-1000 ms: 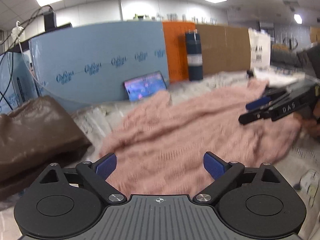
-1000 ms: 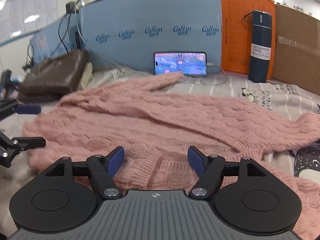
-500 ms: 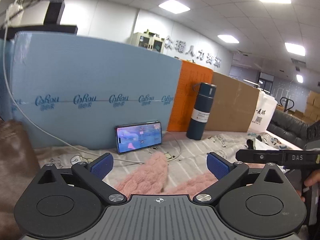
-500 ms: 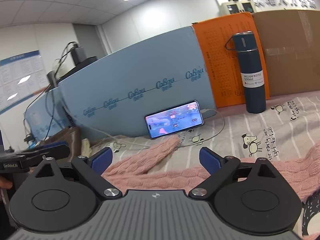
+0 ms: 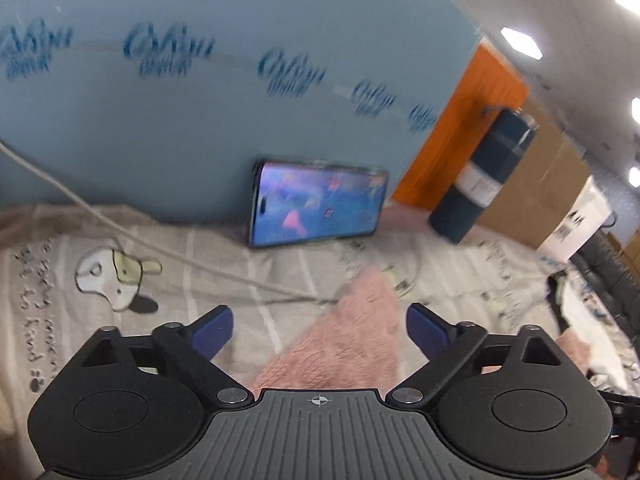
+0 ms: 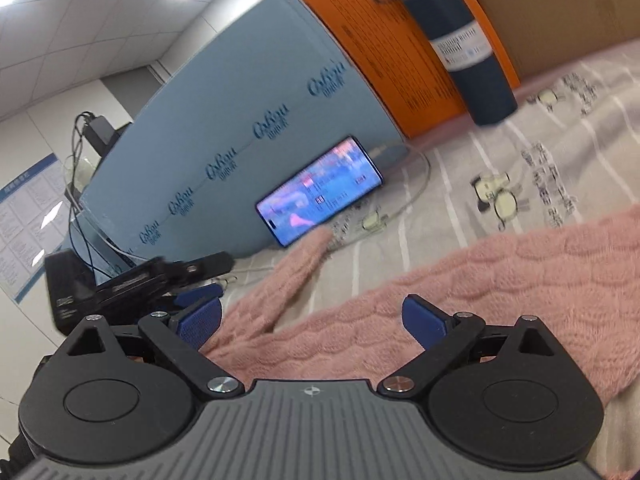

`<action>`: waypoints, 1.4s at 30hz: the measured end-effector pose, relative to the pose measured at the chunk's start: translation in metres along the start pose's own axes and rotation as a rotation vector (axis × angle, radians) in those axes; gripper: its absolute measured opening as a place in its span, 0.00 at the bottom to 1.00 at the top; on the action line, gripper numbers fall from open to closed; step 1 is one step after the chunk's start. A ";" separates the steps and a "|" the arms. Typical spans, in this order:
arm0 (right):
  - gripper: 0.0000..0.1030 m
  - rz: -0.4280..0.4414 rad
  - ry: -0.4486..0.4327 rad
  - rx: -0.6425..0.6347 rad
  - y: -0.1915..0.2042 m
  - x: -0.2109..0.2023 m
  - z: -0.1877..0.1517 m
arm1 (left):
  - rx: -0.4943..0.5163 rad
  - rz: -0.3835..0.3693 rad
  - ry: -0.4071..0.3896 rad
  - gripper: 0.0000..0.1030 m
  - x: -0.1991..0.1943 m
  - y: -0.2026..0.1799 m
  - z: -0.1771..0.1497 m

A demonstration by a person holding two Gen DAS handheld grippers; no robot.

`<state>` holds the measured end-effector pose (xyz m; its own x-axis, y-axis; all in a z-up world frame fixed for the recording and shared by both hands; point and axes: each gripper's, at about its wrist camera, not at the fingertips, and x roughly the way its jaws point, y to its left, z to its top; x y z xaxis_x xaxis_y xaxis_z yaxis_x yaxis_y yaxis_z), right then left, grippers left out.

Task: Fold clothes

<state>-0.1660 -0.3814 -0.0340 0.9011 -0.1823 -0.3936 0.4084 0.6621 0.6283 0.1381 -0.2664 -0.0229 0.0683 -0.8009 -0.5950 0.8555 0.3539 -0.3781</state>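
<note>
- The pink sweater (image 6: 500,280) is a thick knitted piece with a cable pattern and a soft, fuzzy surface.
- It lies spread on the striped cloth with cartoon prints (image 6: 460,184), not yet folded into a neat shape.
- One sleeve (image 6: 296,264) stretches away from the body of the sweater toward the phone (image 6: 320,192); its end lies just beside the lower edge of the phone.
- The wider body part lies to the right of the phone and nearer to the camera, well apart from it.
- In the left wrist view the sleeve (image 5: 352,336) appears as a pink strip that becomes narrow toward the phone (image 5: 316,204).
</note>
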 end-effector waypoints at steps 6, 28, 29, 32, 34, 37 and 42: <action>0.95 -0.004 0.026 0.032 -0.009 0.003 -0.001 | 0.212 0.038 0.029 0.39 0.005 -0.025 -0.017; 0.95 0.004 -0.035 0.105 -0.022 -0.009 0.002 | 0.472 -0.127 -0.063 0.13 -0.091 -0.090 -0.100; 0.95 0.005 -0.039 0.107 -0.022 -0.011 0.002 | 0.473 -0.132 -0.048 0.15 -0.092 -0.089 -0.104; 0.95 0.010 -0.047 0.112 -0.024 -0.016 0.000 | 0.469 -0.149 -0.034 0.31 -0.098 -0.084 -0.114; 0.95 0.021 -0.045 0.113 -0.024 -0.018 -0.001 | 0.465 -0.182 -0.053 0.56 -0.107 -0.082 -0.117; 0.95 0.050 -0.022 0.097 -0.022 -0.021 -0.005 | 0.446 -0.150 -0.112 0.75 -0.116 -0.081 -0.112; 0.94 0.116 0.044 0.030 -0.011 -0.023 -0.014 | 0.406 0.027 -0.165 0.75 -0.116 -0.072 -0.096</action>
<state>-0.1937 -0.3740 -0.0413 0.9354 -0.0733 -0.3459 0.3068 0.6549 0.6907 0.0193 -0.1523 0.0048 0.1464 -0.8720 -0.4670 0.9824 0.1835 -0.0346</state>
